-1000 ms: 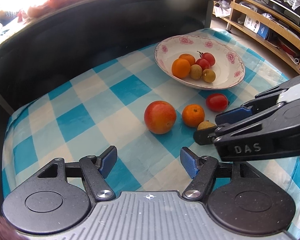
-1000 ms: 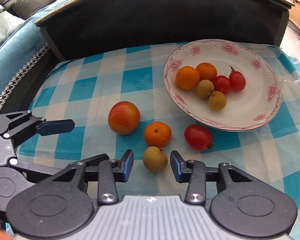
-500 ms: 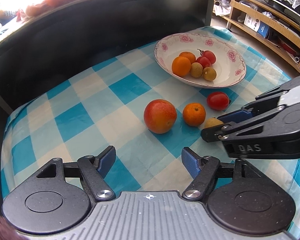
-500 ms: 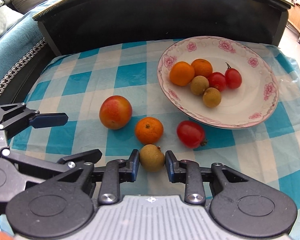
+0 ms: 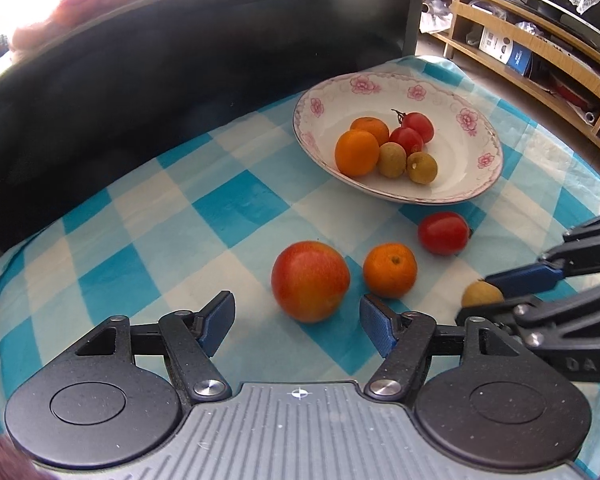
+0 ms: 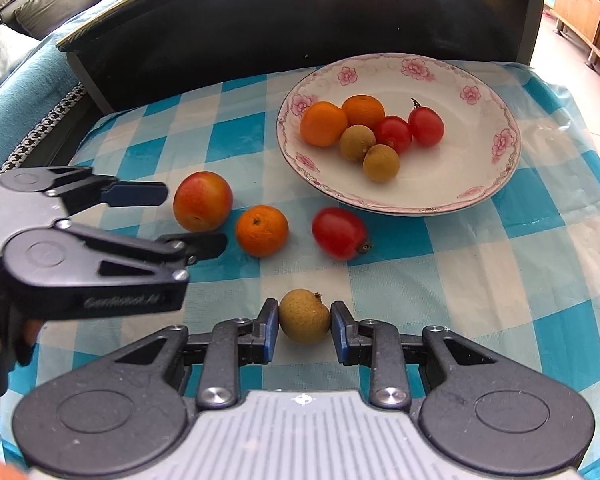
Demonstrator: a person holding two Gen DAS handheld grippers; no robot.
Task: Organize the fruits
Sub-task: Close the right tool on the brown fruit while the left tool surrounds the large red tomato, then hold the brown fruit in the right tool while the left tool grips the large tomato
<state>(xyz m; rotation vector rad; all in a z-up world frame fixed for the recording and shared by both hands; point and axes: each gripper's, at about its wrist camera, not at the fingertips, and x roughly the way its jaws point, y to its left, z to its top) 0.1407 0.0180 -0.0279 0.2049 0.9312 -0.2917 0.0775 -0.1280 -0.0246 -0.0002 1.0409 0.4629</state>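
My right gripper (image 6: 304, 329) has its jaws clamped on a small brown fruit (image 6: 304, 315): both blue pads touch its sides. Whether the fruit rests on the checked cloth (image 6: 500, 280) or is just off it, I cannot tell. It sits nearer to me than the plate (image 6: 496, 184), well apart from its rim.

My left gripper (image 5: 297, 322) is spread wide, holding nothing. The apple (image 5: 310, 281) lies just beyond its fingertips, roughly centred between them, not touching.

On the cloth on my side of the plate: a red tomato (image 6: 338, 233) just beside the rim, an orange (image 6: 261, 231) to its left, then the apple further left.

In the plate (image 5: 476, 184): two oranges (image 5: 357, 152), two red tomatoes (image 5: 407, 140) and two small brown fruits (image 5: 421, 167), clustered together left of the plate's centre, touching one another.
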